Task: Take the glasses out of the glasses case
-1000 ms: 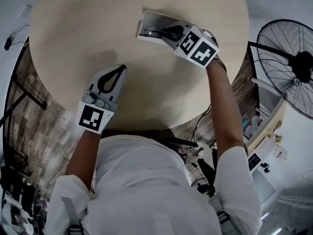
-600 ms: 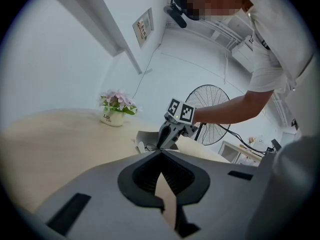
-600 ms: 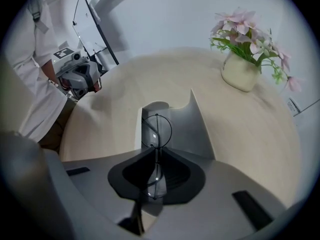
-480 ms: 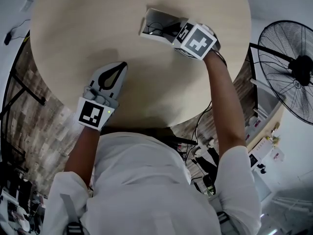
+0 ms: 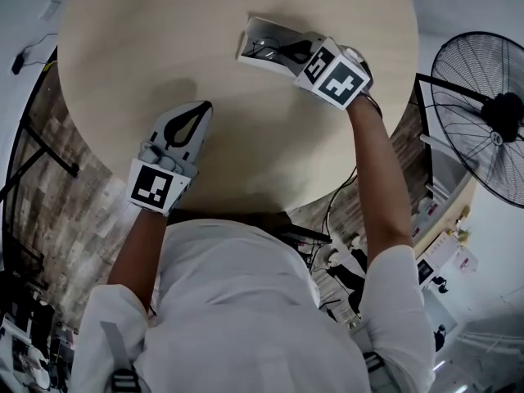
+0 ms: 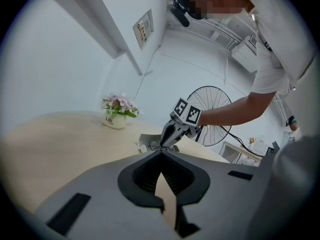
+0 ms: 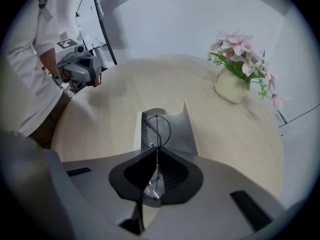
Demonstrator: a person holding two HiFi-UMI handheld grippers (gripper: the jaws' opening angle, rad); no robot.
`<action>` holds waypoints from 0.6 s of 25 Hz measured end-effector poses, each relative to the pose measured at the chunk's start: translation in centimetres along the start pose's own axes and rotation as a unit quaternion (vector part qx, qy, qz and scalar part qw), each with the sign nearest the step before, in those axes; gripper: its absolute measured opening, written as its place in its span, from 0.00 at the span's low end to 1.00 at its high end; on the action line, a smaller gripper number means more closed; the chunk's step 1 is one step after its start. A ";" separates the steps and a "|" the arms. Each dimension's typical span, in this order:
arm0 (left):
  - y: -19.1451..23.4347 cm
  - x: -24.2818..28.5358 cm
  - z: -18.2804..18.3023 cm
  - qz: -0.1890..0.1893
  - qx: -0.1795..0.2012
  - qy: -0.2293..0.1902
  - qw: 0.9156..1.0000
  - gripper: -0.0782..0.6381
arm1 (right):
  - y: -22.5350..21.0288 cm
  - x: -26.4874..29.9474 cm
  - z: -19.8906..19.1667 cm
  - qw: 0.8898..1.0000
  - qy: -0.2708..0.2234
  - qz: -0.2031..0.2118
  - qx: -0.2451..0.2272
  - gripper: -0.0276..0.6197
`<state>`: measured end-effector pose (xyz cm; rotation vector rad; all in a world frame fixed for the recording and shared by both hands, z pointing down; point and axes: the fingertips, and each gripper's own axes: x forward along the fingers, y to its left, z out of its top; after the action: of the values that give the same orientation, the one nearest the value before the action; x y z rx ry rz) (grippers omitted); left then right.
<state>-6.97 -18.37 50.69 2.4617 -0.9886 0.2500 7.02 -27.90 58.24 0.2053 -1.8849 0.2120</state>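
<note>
The open grey glasses case (image 5: 264,38) lies on the far side of the round wooden table (image 5: 246,137). My right gripper (image 5: 284,53) reaches into the case from the right and is shut on the thin wire-framed glasses (image 7: 156,130). One round lens stands up just past the jaw tips above the case (image 7: 172,129). The rest of the frame runs back between the jaws. My left gripper (image 5: 203,109) hovers over the table's near left part, shut with nothing in it. The left gripper view shows the right gripper (image 6: 167,136) at the case (image 6: 146,143).
A small pot of pink flowers (image 7: 234,84) stands on the table beyond the case, also seen as the flower pot (image 6: 116,116). A black floor fan (image 5: 485,109) stands to the right of the table. Cables and boxes lie on the floor below the table's near edge.
The right gripper twisted at the case and turned back, staying shut on the glasses. The left gripper has barely moved.
</note>
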 end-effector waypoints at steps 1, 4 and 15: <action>0.0 -0.1 0.2 0.001 0.002 -0.002 1.000 0.13 | -0.2 -0.4 0.0 1.000 -0.003 -0.009 -0.002 0.09; 0.2 -0.4 1.4 0.006 0.016 -0.027 0.999 0.13 | -0.7 -1.7 0.4 0.999 -0.012 -0.031 -0.003 0.09; -0.5 -3.1 6.5 -0.002 0.055 -0.068 0.996 0.13 | 0.0 -9.4 4.5 0.990 -0.087 -0.111 0.003 0.09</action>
<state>-8.96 -19.38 43.80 2.6091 -1.0522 0.1406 5.91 -28.63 47.89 0.4478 -2.0168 0.0474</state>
